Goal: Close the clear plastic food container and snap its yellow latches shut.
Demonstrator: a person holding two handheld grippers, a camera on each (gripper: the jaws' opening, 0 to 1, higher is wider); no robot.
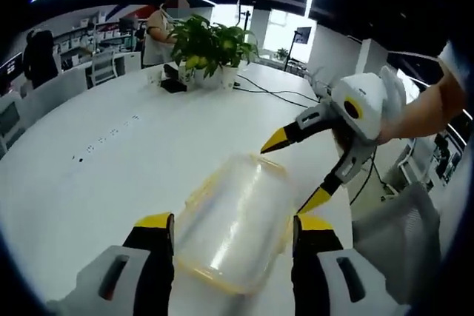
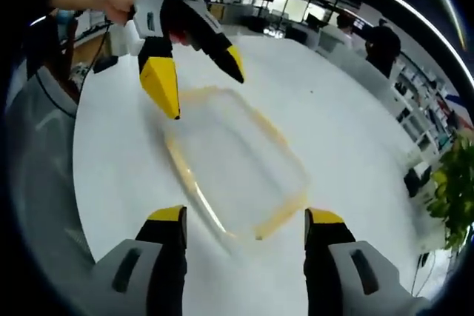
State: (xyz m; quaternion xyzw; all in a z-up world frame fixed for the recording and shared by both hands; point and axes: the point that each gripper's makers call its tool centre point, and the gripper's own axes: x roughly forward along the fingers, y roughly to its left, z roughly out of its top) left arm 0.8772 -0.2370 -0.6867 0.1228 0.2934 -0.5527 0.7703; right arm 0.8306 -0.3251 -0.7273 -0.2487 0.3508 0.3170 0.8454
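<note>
The clear plastic food container (image 1: 235, 221) lies flat on the round white table (image 1: 111, 146), its lid on and yellow trim along the rim; nothing can be made out inside it through the blurred plastic; the left gripper (image 1: 233, 229) stands with its jaws wide to either side of the container's near end, not touching; the right gripper (image 2: 244, 221) is likewise spread wide at the opposite end; a potted plant (image 1: 211, 46) and black cables sit further along the table; an office with desks and people lies beyond.
</note>
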